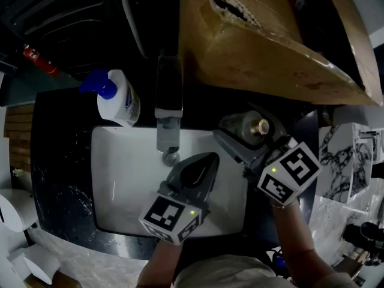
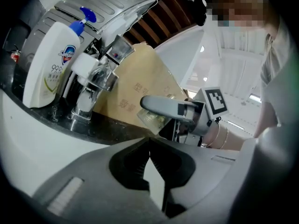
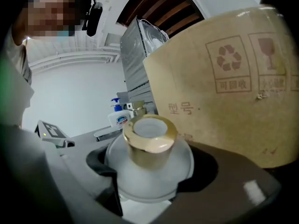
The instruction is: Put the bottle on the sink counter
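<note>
Soap dispenser (image 1: 118,98): white, blue pump. It stands upright on the sink counter (image 1: 57,155), ahead of my left tongs and off to their left. Not the task's bottle, as I judge it.

Basin (image 1: 120,179): white, directly under my left tongs. Nothing shows in it apart from the drain.

Faucet (image 1: 168,116): just ahead of the left tongs' tips, between the dispenser and my right tongs.

Left tongs (image 1: 204,161): over the basin, pointing toward the faucet. The jaws are closed tip to tip with nothing between them. Idle in this step.

Right tongs (image 1: 243,134): to the right of the left tongs and a little further forward, past the basin's right rear corner. The jaws are clamped on the bottle.

Bottle (image 3: 148,164): frosted, round-bodied, with a gold cap (image 3: 149,141). It sits upright between the right jaws, cap toward the camera.

Cardboard box (image 1: 264,41): large and brown, close beyond the right tongs, just behind the bottle.

Contact with counter: I cannot tell whether the bottle's base rests on the dark counter or hangs just above it.

Progress: late stage, by my estimate. The bottle is carried to the counter beside the basin.

Remaining: confirm the base is down, open the right jaws, and draw back without knocking the bottle against the box.
</note>
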`<action>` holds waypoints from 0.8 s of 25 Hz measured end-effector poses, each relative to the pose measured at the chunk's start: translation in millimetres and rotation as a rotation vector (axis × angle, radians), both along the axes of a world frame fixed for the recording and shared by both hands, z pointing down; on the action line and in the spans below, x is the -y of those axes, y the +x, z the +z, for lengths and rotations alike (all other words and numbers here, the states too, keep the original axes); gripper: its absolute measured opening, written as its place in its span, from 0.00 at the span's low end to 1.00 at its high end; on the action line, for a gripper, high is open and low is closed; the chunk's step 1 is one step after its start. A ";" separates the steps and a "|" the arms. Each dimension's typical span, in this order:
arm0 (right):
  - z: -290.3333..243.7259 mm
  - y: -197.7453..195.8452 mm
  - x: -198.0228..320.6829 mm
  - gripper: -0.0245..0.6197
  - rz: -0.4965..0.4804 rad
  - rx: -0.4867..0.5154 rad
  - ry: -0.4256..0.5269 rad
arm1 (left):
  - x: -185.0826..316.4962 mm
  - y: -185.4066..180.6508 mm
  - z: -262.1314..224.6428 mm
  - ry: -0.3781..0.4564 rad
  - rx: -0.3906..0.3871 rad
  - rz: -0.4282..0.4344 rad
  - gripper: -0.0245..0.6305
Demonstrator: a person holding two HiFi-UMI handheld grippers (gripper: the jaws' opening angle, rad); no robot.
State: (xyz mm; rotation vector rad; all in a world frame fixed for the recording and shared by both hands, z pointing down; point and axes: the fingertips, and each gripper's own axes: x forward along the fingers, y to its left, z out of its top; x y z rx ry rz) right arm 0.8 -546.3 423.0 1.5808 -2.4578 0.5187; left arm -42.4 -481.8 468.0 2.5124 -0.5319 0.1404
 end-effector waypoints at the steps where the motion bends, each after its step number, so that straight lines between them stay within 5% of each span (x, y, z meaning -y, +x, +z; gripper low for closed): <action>1: 3.0 0.6 3.8 0.57 -0.003 -0.009 -0.003 | 0.5 1.5 0.7 0.004 0.002 0.004 0.05; 7: 24.1 -3.1 25.6 0.57 -0.035 -0.059 -0.023 | -2.6 13.6 4.3 0.048 -0.005 0.058 0.05; 20: 64.1 -0.2 50.4 0.57 -0.058 -0.184 -0.100 | 12.5 7.7 22.0 -0.029 -0.007 0.024 0.05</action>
